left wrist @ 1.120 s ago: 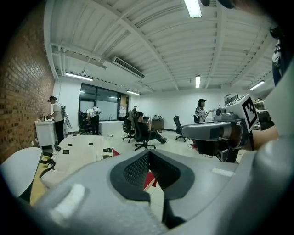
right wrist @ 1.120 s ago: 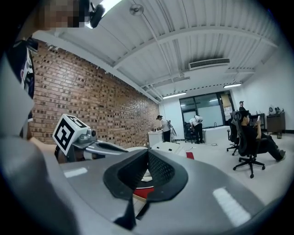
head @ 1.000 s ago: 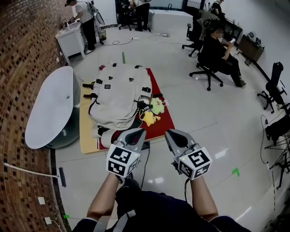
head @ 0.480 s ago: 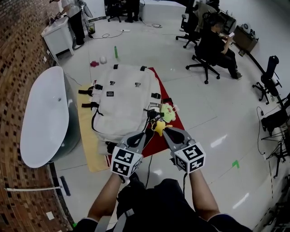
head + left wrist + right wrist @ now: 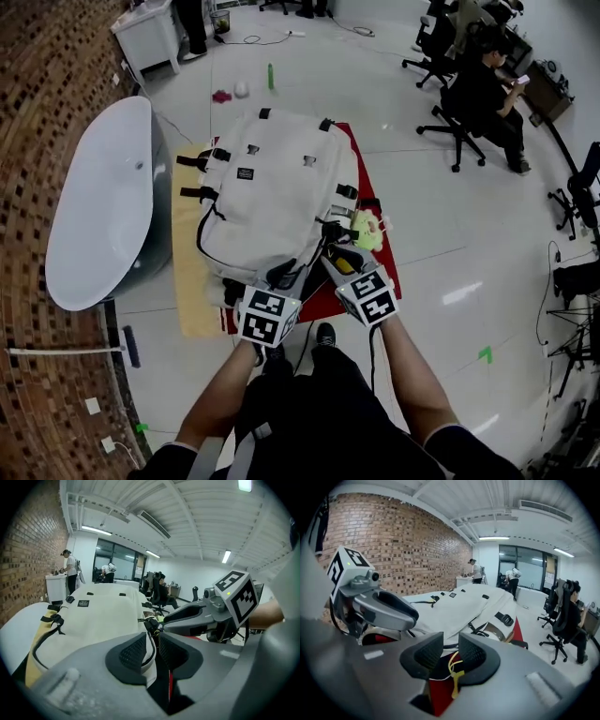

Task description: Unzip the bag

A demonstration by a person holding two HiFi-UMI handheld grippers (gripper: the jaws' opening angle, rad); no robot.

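From the head view, the cream bag [image 5: 277, 192] lies flat on a red mat [image 5: 354, 150] that overlaps a yellow mat [image 5: 187, 281], with a white tub [image 5: 98, 220] along its left side. A green and yellow plush toy [image 5: 367, 228] sits at the bag's near right corner. I have both tools at the bag's near edge: the left gripper [image 5: 286, 275] at the near side, the right gripper [image 5: 339, 258] just beside the toy, the two close together.

In the left gripper view, my left jaws have just been opening and now stand apart. The bag's [image 5: 101, 616] cream edge with its black trim runs up through the gap between them. The pads do not press on it. The right gripper [image 5: 187, 618] reaches in from the right, level with my jaw tips.

In the right gripper view, my right jaws have also just been opening and stand apart. A yellow cord [image 5: 454, 672] hangs in the gap between them, over red mat; I cannot tell whether it touches a pad. The bag stretches away beyond the jaw tips, and the left gripper [image 5: 389, 606] sits to the left.
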